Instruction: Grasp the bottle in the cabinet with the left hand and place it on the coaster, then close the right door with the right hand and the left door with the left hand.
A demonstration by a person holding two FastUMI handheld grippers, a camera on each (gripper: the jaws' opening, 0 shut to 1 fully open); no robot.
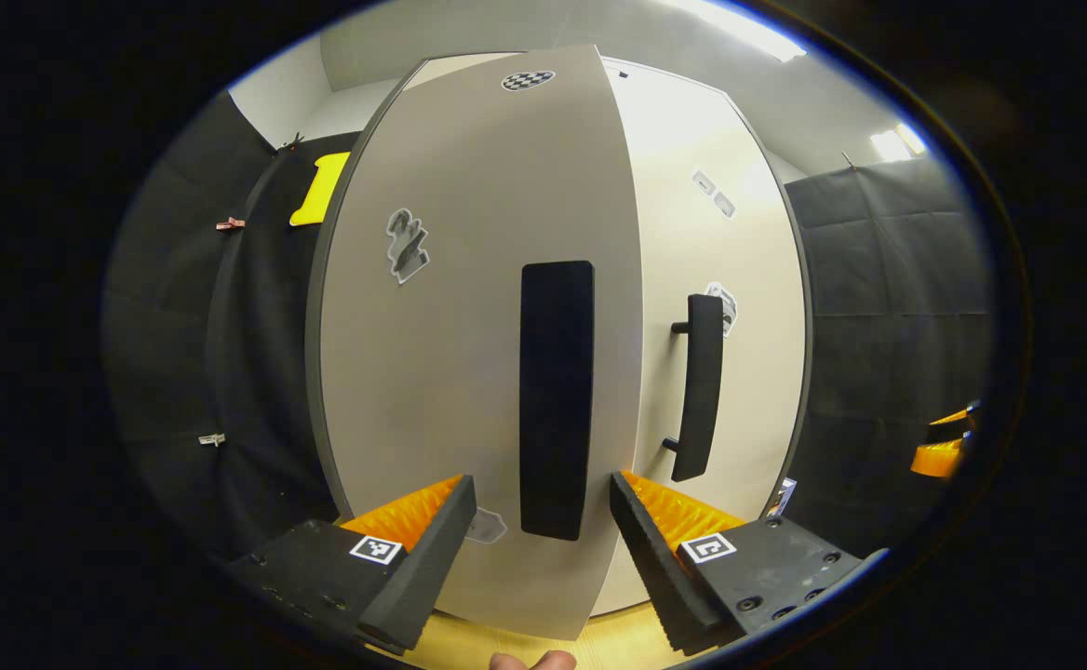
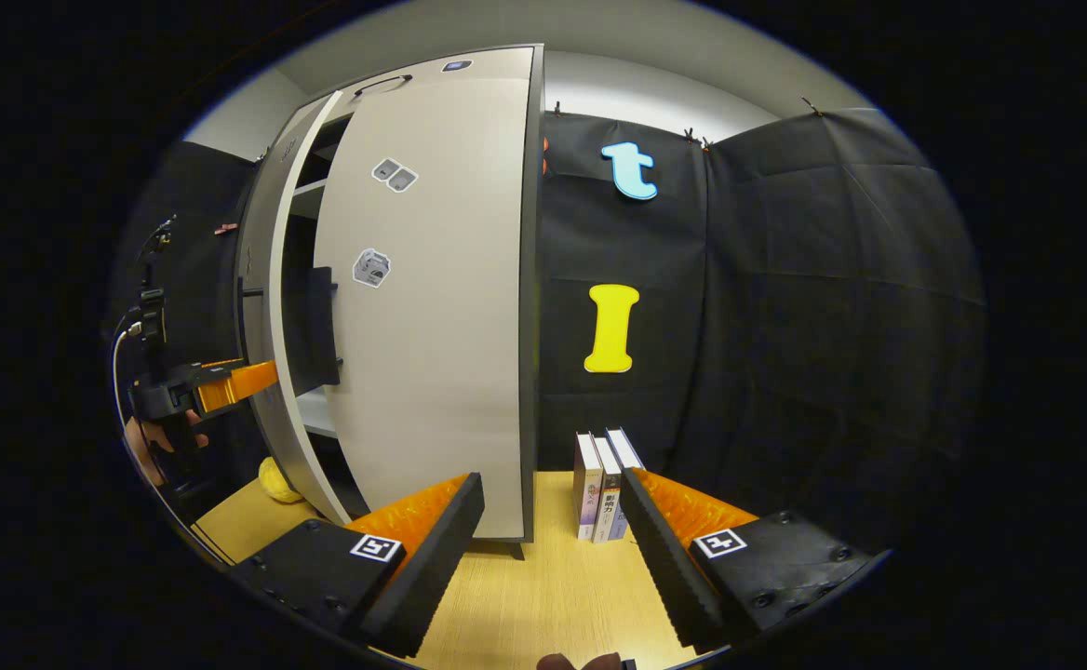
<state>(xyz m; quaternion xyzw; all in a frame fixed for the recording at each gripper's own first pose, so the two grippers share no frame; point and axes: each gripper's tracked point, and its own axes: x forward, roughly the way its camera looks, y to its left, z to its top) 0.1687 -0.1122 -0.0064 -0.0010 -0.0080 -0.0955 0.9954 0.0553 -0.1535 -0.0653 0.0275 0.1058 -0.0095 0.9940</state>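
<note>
- Black cloth walls the booth behind a tall pale-grey cabinet (image 2: 432, 307) that stands on a light wooden tabletop (image 2: 543, 586).
- Your left gripper (image 1: 543, 521) faces the cabinet's pale-grey left door (image 1: 469, 354) head on; that door's long black vertical handle (image 1: 556, 400) stands upright straight ahead, between the spread fingers and a little beyond them, its long axis running up and down.
- That claw is wide open and holds nothing; I cannot tell whether it touches the door.
- From the right gripper view the left door stands ajar, angled out from the cabinet, with your left hand just outside it; closing it looks like the step in hand.
- Right of that handle, the pale-grey right door (image 1: 711, 279) with its own black bar handle (image 1: 700, 386) looks shut flat against the cabinet.
- Your right gripper (image 2: 553, 530) hangs well off the cabinet's right side, fingers spread, empty, pointing between the cabinet and three upright books (image 2: 604, 484).
- I cannot see the bottle or coaster here.
</note>
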